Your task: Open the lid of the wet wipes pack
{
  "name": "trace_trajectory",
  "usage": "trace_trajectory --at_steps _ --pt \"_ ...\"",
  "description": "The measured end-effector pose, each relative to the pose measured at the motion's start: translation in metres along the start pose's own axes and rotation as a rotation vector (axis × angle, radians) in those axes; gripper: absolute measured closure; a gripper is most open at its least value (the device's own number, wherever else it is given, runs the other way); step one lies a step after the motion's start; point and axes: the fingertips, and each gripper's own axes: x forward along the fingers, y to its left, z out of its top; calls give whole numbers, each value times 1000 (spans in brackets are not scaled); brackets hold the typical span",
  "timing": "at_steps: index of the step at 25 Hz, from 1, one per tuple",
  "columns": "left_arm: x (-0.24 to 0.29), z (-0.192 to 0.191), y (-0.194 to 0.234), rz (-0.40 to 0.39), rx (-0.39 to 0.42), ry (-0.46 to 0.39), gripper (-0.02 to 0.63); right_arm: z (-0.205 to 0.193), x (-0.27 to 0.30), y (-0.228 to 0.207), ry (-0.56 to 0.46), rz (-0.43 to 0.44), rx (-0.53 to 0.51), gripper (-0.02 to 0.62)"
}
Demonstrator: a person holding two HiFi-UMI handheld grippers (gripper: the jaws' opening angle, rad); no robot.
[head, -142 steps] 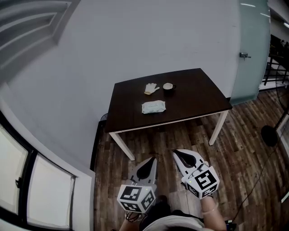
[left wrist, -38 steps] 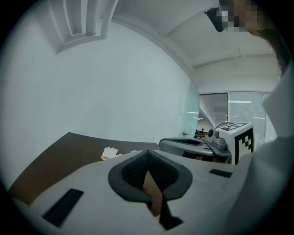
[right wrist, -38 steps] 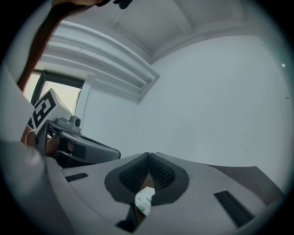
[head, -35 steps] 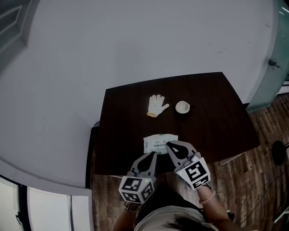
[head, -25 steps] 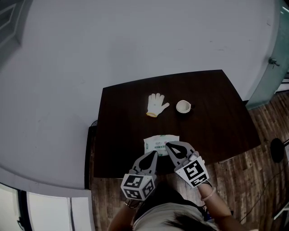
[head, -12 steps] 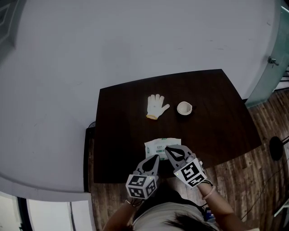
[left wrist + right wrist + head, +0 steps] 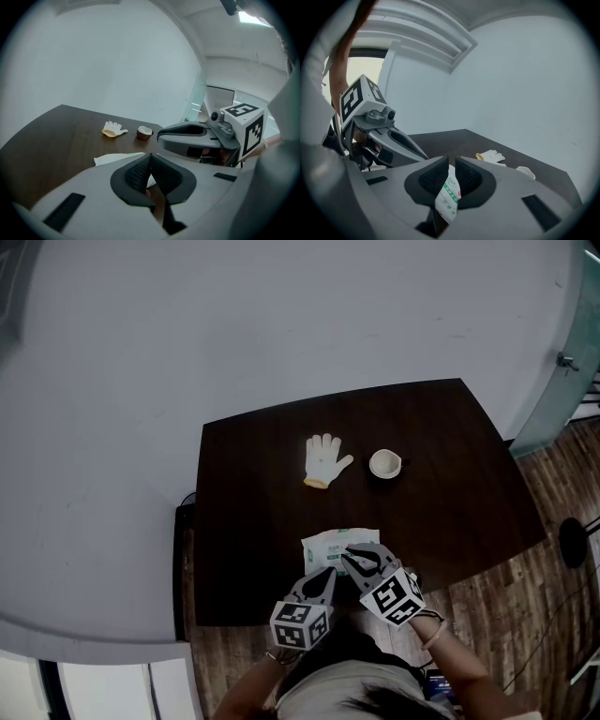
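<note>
The white wet wipes pack (image 7: 336, 542) lies flat near the front edge of the dark table (image 7: 253, 512), its lid down. My right gripper (image 7: 349, 556) hovers over the pack's near right part. Its jaws have just been opening and stand a narrow gap apart; in the right gripper view (image 7: 451, 161) the pack (image 7: 449, 197) shows through that gap, not pinched. My left gripper (image 7: 326, 576) is just short of the pack's near edge. In the left gripper view (image 7: 150, 157) its pads meet, with nothing between them, and the pack (image 7: 117, 158) lies ahead.
A white work glove (image 7: 324, 458) and a small cup (image 7: 384, 463) lie farther back on the table. A grey wall stands behind it. Wood floor and a glass door (image 7: 572, 352) are to the right. The table's front edge runs right under both grippers.
Both grippers have sunk and moved forward to the pack's near edge. The right jaws have parted a little. The left jaws remain together.
</note>
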Motion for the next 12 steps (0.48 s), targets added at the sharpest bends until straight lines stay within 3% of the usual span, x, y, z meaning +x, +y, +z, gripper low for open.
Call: trace_trajectory --at_steps 12 --pt "26 -34 23 2 -30 84 592 -33 29 0 78 43 -6 525"
